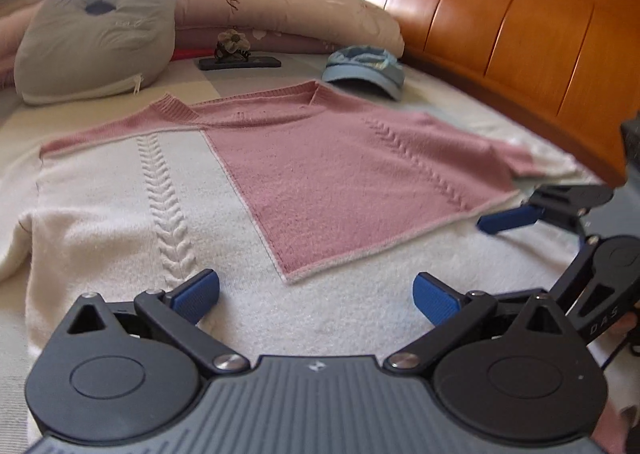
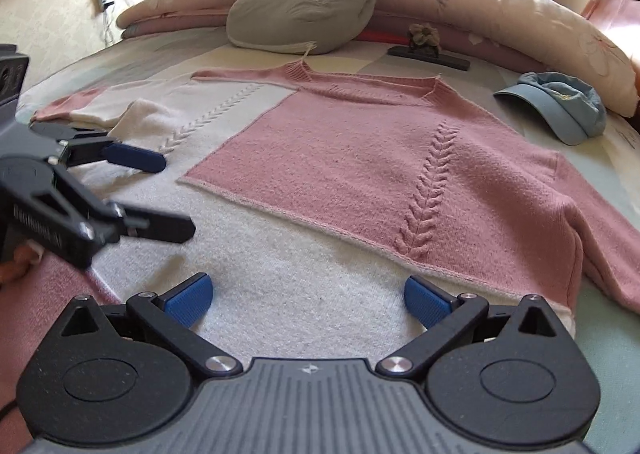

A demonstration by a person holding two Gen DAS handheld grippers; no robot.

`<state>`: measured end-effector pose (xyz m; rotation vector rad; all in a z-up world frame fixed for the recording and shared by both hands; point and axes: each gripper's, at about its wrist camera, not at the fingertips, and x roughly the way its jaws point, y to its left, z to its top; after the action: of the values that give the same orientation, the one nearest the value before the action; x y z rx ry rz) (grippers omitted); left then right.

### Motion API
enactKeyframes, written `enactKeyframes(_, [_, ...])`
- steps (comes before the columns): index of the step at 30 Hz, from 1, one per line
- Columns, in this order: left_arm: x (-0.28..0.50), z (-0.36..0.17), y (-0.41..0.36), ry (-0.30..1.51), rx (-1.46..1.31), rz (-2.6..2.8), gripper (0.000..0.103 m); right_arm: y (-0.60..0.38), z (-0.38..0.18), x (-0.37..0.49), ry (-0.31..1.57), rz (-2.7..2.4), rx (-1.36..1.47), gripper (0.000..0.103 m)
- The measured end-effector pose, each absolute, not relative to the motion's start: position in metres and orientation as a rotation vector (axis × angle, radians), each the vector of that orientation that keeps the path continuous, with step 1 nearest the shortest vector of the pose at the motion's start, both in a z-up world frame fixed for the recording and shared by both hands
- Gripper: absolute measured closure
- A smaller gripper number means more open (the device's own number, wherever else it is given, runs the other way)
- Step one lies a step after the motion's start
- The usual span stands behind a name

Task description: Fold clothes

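Pink-and-white sweater (image 2: 360, 158) lies spread flat on the bed (image 2: 600, 366), body unfolded, sleeves out sideways. Left gripper (image 1: 316, 296) and right gripper (image 2: 306, 300) both released, holding nothing. Folding outstanding.

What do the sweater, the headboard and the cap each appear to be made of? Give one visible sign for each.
Sweater: soft knitted yarn, probably wool or acrylic; cable braids and ribbed collar show.
Headboard: wood, glossy varnish; orange panels reflect light.
Cap: light blue woven cloth, possibly denim; matte, crumpled crown.
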<state>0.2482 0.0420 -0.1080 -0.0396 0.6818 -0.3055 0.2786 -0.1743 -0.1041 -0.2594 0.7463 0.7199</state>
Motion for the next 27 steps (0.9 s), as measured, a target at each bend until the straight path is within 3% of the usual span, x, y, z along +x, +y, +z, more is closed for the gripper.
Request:
enactKeyframes(6, [0.246,-0.109,0.029,0.688,0.063,-0.289,0.001,-0.184,-0.088,0.282,0.805,0.654,-0.207,0.0])
enactKeyframes(11, [0.248,-0.107,0.034,0.694,0.028,-0.303,0.001,-0.231,-0.065,0.286,0.743,0.518,-0.04,0.0])
enactKeyframes(18, [0.252,-0.104,0.044,0.698,-0.072,-0.348,0.001,-0.292,-0.03,0.364,0.762,0.431,0.322,0.0])
enactKeyframes(27, [0.252,-0.108,0.042,0.683,-0.056,-0.358,0.001,-0.296,-0.047,0.468,0.885,0.445,0.359,0.0])
